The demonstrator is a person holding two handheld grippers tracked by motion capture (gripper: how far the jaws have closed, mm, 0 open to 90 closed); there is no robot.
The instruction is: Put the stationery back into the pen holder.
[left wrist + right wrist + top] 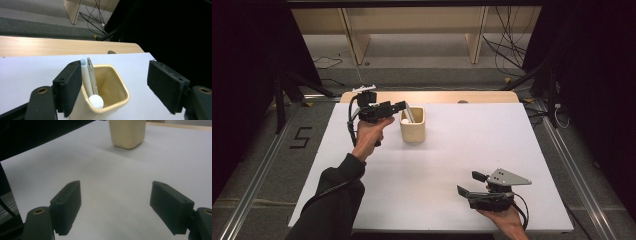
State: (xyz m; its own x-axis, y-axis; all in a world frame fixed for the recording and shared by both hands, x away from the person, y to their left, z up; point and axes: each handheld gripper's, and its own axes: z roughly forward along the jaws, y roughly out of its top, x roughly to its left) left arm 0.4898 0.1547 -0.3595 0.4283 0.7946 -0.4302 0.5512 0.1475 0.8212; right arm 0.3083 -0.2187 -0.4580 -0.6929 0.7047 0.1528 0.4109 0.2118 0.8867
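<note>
A cream square cup (413, 128) stands upright on the white table sheet (437, 165), toward the far left part of it. Inside lean two slim items against the cup's near-left wall: a white pen-like stick (86, 77) with a round white cap (96, 101) at its end, and a grey one (92, 75) just beside it, touching.

Left gripper (117, 85): jaws spread wide, straddling the cup's mouth. In the left gripper view the left jaw sits just beside the white stick and the cup's rim; whether it touches cannot be told. The right jaw is well apart from the cup. Nothing is clamped. In the high view this gripper (399, 106) is held above the table at the cup's left, jaws pointing right over it; the left hand (371, 134) grips from below, dark-sleeved forearm reaching forward.

Right gripper (115, 202): jaws wide, holding nothing, bare sheet between them. It (469, 184) rests low near the table's front right, jaws aimed left, right hand (507, 220) beneath it. The cup (127, 133) is well apart from it.
</note>
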